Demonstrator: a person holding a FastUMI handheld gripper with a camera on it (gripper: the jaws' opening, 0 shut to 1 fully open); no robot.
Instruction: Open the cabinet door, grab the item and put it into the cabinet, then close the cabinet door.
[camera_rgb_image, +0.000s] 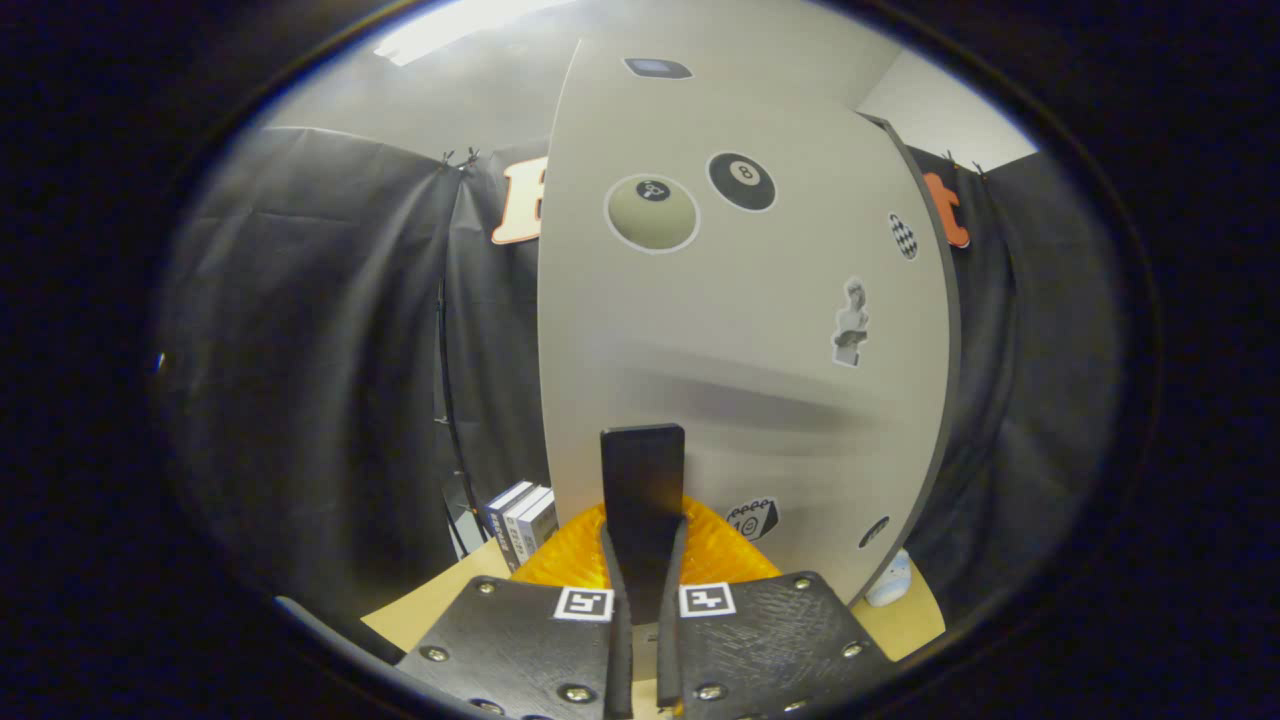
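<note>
The beige cabinet door (740, 330), covered with stickers, stands close in front of me, its dark edge on the right. A dark flat upright bar (642, 470), which looks like the door's handle, rises from between my fingers. My gripper (644, 545) is shut on it, one finger on each side. An orange ribbed item (570, 555) lies on the table just beyond the fingers, at the foot of the door and partly hidden behind the bar. The door's face is smeared with motion blur around the bar.
Several upright books (522, 520) stand on the tan table (430, 605) to the left of the door. A small white and pale blue object (890, 580) sits by the door's lower right corner. Black cloth walls close in on both sides.
</note>
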